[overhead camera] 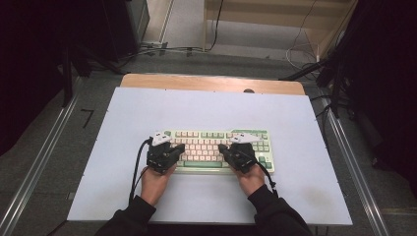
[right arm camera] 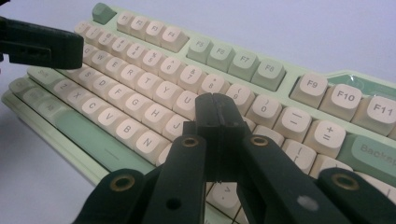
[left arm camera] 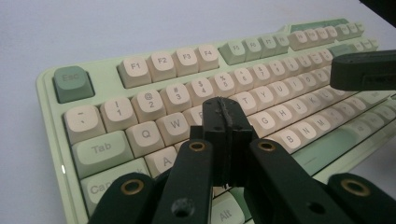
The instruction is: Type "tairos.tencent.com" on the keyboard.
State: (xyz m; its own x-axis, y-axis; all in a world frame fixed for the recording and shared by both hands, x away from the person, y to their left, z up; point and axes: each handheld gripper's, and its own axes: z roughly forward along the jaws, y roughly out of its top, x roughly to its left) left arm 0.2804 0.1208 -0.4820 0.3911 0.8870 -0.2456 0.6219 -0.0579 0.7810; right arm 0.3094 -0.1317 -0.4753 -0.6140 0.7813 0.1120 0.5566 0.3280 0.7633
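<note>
A pale green keyboard (overhead camera: pixel 216 146) with cream and green keys lies on the white table top. My left gripper (overhead camera: pixel 181 147) hovers over its left half, jaws pressed together with nothing between them. In the left gripper view the left gripper (left arm camera: pixel 224 108) has its tip above the keys near E and R on the keyboard (left arm camera: pixel 140 70), and the other gripper's tip (left arm camera: pixel 364 70) shows at the right. My right gripper (overhead camera: pixel 222 147) is over the right half, also shut and empty. Its tip (right arm camera: pixel 218 105) sits above the keys near I and J of the keyboard (right arm camera: pixel 261 70).
The white table top (overhead camera: pixel 206 108) spreads around the keyboard, with a wooden strip (overhead camera: pixel 211 82) along its far edge. Metal rails (overhead camera: pixel 44 157) run along both sides on the floor. Cables (overhead camera: pixel 295 54) lie on the floor beyond the table.
</note>
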